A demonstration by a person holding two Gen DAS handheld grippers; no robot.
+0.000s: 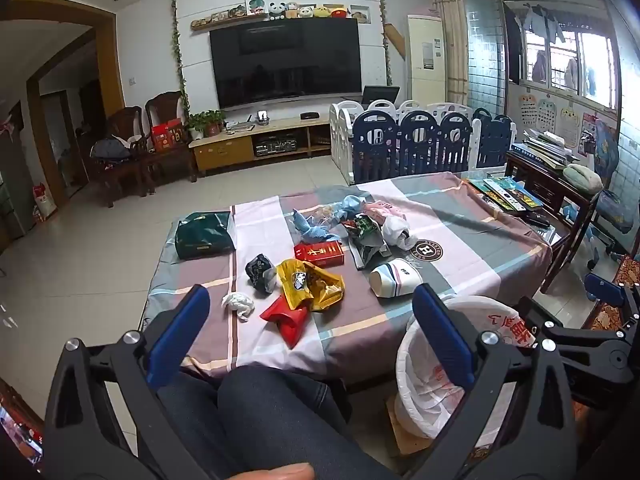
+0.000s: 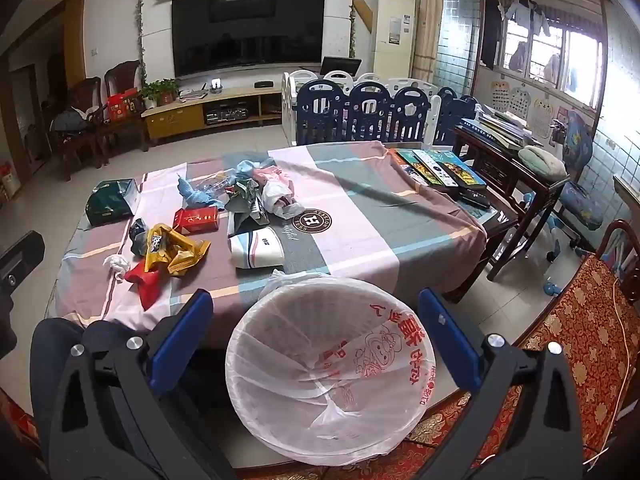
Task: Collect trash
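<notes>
Left tongs (image 1: pixel 312 322) standing spread as wide as they go, blue pads (image 1: pixel 178 334) gripping nothing, hanging above a pair of dark-trousered knees (image 1: pixel 256 412) at the near edge of the bench (image 1: pixel 460 248). Right tongs (image 2: pixel 316 340) likewise gaping fully, pinching nothing, touching nothing, hovering over the waste bin (image 2: pixel 332 376) on the floor just beside the bench.

Lining that bin: a thin white plastic bag with red print, Chinese characters and a cartoon figure, too skewed for reading with certainty.

Lying scattered on the checked cloth over the bench, all of it well apart from both tongs:
- crumpled white tissue (image 1: pixel 239 305) nearest the left pad;
- red wrapper (image 1: pixel 289 320) touching a torn gold foil packet (image 1: pixel 316 282);
- small black crumpled bag (image 1: pixel 261 273) just beside the gold packet;
- red carton (image 1: pixel 320 254) carrying gold Chinese lettering, not legible here;
- white paper cup (image 1: pixel 396 278) tipped on its side, bearing a small dark mark too tiny to make out;
- heap of blue, pink, white and green scraps (image 1: pixel 360 224) further back;
- dark green box (image 1: pixel 204 234) at the far left corner.

Showing on the cloth itself: a round dark badge (image 2: pixel 313 221) with a large "H" ringed by small letters, not clear enough to spell out.

Resting at the bench's far right end: a row of colourful books (image 2: pixel 440 168).
</notes>
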